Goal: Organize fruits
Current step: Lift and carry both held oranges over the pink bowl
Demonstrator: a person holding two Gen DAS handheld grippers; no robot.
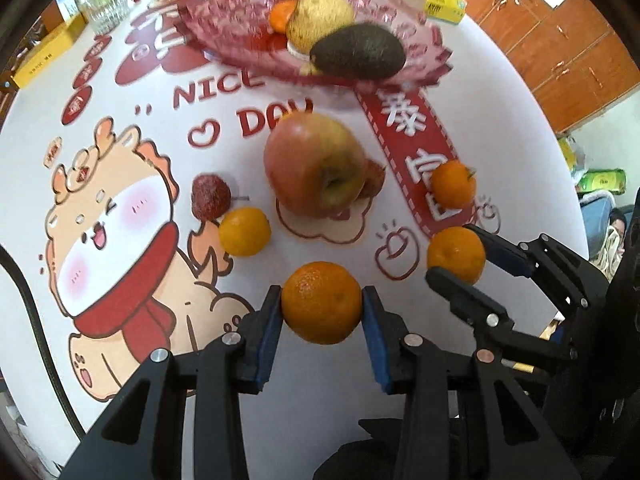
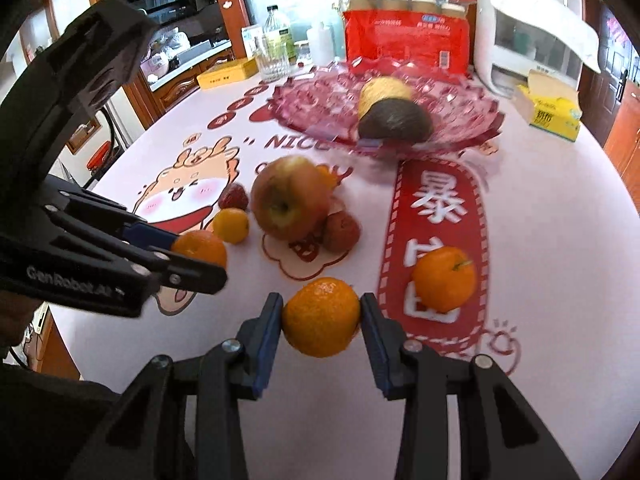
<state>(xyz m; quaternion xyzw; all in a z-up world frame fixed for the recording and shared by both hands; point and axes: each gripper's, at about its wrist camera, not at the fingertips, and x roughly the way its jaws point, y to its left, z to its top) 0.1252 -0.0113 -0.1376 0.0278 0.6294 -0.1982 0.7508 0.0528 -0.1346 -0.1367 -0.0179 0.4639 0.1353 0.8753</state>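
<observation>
My left gripper (image 1: 322, 304) is shut on a mandarin (image 1: 322, 304). My right gripper (image 2: 321, 316) is shut on another mandarin (image 2: 321, 316); it also shows in the left wrist view (image 1: 456, 256). The left gripper with its mandarin (image 2: 200, 249) shows at the left of the right wrist view. On the table lie an apple (image 1: 314, 164), a small yellow citrus (image 1: 245, 231), a loose mandarin (image 1: 453, 184), a red berry-like fruit (image 1: 210, 197) and another (image 2: 341, 231) behind the apple. A pink glass bowl (image 1: 224, 12) holds an avocado (image 1: 358, 53), a pear (image 1: 320, 20) and a mandarin (image 1: 283, 16).
A printed white tablecloth (image 1: 132, 184) covers the table. A red pack of jars (image 2: 404, 36), bottles (image 2: 276, 36), a glass (image 1: 102, 6), yellow boxes (image 2: 550, 110) and a white appliance (image 2: 528, 36) stand at the back. Wooden cabinets (image 1: 560, 48) lie beyond the table's right edge.
</observation>
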